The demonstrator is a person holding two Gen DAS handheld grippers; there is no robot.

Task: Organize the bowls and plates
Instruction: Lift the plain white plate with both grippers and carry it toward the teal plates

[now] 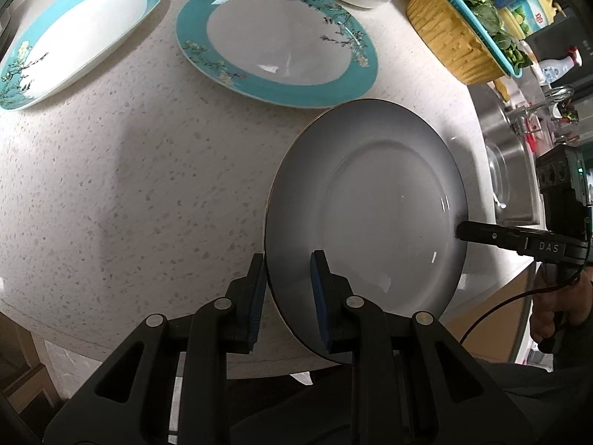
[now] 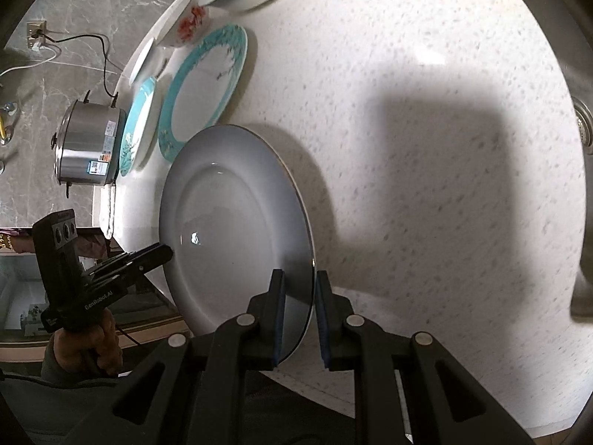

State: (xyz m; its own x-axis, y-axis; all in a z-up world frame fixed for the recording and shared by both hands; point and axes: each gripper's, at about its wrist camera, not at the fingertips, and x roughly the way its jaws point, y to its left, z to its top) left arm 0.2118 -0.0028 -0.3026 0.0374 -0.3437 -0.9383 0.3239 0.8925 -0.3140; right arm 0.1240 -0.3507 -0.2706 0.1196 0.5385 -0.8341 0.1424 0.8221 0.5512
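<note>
two hand-held grippers, left (image 1: 289, 296) and right (image 2: 300, 311), pinch opposite rims of one white plate (image 1: 367, 207) above the tabletop (image 1: 129, 185); uneven pulls could slip it onto the teal plate (image 1: 276, 42).

"DAS" in white letters on black body of right gripper (image 1: 461, 230), seen from left wrist view. "GenRobot.AI" in white letters on black body of left gripper (image 2: 168, 253), seen from right wrist view. Stickers on shiny steel cooking pot (image 2: 87, 142): print too small to read.
</note>
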